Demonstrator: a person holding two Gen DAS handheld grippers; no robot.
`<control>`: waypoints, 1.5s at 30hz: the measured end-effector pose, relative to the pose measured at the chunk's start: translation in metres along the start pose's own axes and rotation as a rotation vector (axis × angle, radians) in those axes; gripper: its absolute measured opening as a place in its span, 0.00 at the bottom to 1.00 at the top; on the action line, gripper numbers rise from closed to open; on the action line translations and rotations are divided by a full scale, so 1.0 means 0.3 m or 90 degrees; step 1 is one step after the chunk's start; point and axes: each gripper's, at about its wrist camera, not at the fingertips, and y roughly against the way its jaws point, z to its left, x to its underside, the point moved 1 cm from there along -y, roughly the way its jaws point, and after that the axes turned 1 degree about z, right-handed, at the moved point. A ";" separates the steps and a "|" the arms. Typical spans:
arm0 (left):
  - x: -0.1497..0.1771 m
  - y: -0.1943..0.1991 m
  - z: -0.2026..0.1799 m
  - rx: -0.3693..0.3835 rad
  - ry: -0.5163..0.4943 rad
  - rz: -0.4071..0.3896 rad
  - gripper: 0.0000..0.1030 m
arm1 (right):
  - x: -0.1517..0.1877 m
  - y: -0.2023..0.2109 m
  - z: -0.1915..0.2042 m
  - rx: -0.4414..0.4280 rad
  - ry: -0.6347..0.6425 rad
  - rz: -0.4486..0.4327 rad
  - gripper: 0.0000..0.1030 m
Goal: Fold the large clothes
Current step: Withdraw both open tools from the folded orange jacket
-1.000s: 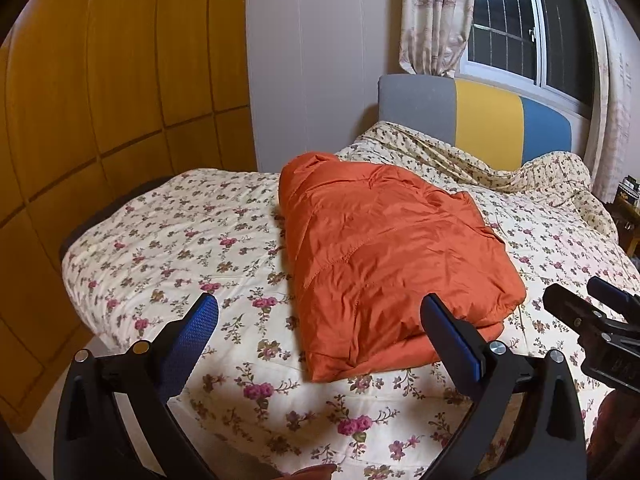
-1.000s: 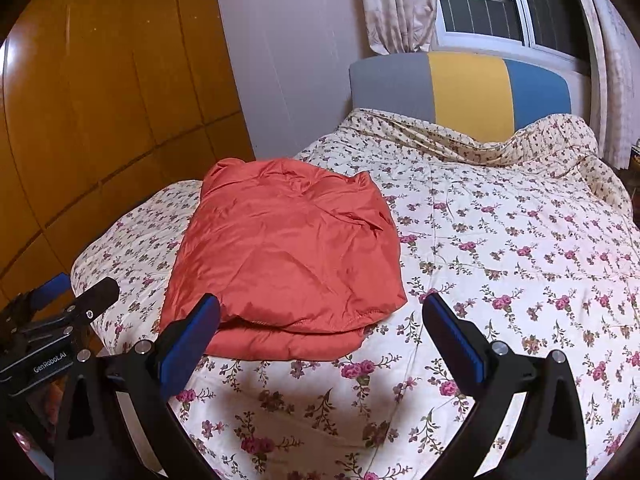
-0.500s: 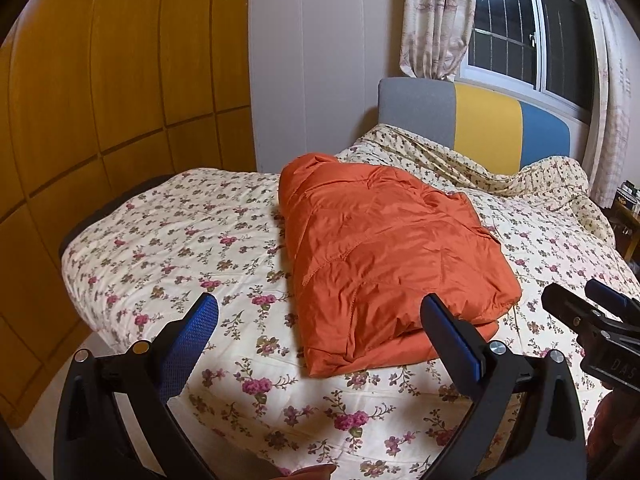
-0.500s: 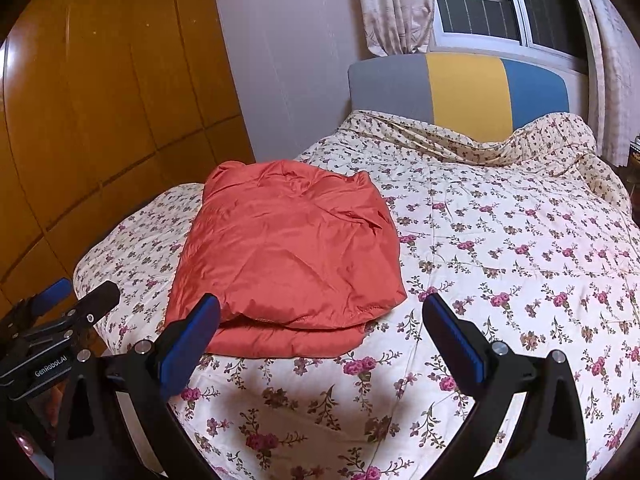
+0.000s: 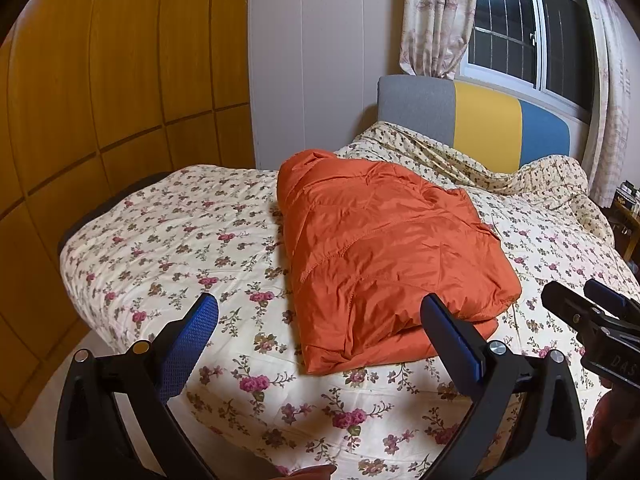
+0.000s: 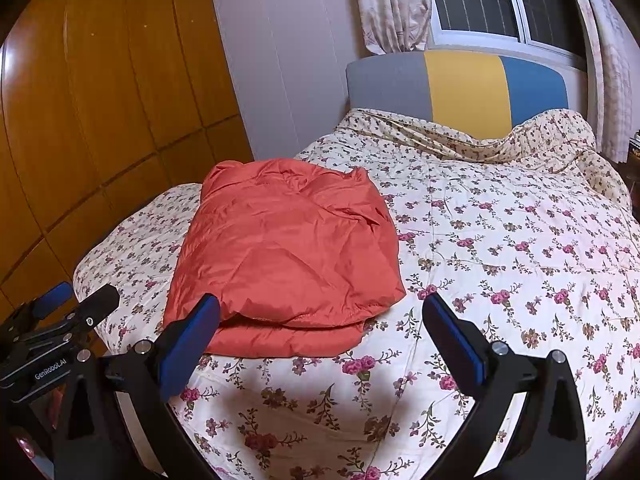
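An orange puffy jacket (image 5: 380, 256) lies folded into a thick rectangle on the floral bedspread (image 5: 180, 240), near the bed's foot. It also shows in the right wrist view (image 6: 288, 256). My left gripper (image 5: 320, 332) is open and empty, held back from the jacket's near edge above the bed's foot. My right gripper (image 6: 320, 332) is open and empty, to the right of the left one, also short of the jacket. Each gripper shows at the edge of the other's view: the right one (image 5: 592, 320) and the left one (image 6: 68, 312).
A wooden wardrobe (image 5: 100, 80) runs along the left, close to the bed. A grey, yellow and blue headboard (image 5: 480, 120) stands at the far end under a curtained window (image 5: 520, 48). A rumpled quilt (image 6: 560, 148) lies at the head. Floor (image 5: 48, 408) shows at lower left.
Both grippers have drawn back and lifted slightly from the jacket, which sits lower and smaller in view. The jacket has not moved. Both grippers stay open.
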 end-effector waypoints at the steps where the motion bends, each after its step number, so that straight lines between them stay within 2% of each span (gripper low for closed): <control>1: 0.001 -0.001 0.000 0.000 0.000 0.000 0.97 | 0.000 0.000 -0.002 -0.001 -0.001 0.000 0.98; 38: 0.015 -0.020 -0.012 0.009 -0.001 0.018 0.97 | 0.008 -0.037 0.006 -0.004 -0.004 0.016 0.98; 45: 0.021 -0.028 -0.007 0.001 0.017 0.021 0.97 | 0.012 -0.051 -0.002 -0.005 -0.008 0.021 0.98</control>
